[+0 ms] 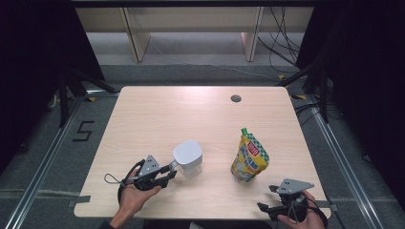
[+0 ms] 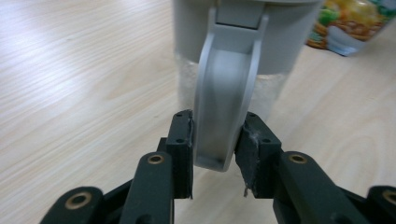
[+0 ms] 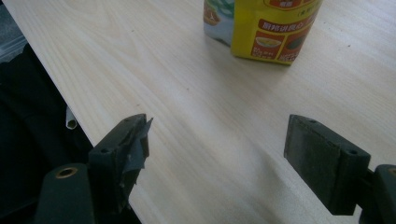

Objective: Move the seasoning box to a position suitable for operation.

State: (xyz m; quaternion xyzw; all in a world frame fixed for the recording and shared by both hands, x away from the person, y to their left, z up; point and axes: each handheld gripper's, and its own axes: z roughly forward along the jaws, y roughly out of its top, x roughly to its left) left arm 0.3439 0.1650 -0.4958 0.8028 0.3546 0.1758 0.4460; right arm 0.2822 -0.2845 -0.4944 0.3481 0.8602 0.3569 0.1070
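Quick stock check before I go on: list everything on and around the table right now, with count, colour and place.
jug: one, clear body with pale grey lid and handle, near left of the table, upright
snack pouch: one, yellow with green top, near right of the table, standing
table: one, light wood, centre of the high view
cable hole: one, dark grey, far right of the tabletop
cables: several, black, on the floor beyond the far right corner
left gripper: one, black, jaws either side of the jug's handle, pads touching or very nearly touching it
right gripper: one, black, jaws wide open over the near right edge, short of the pouch
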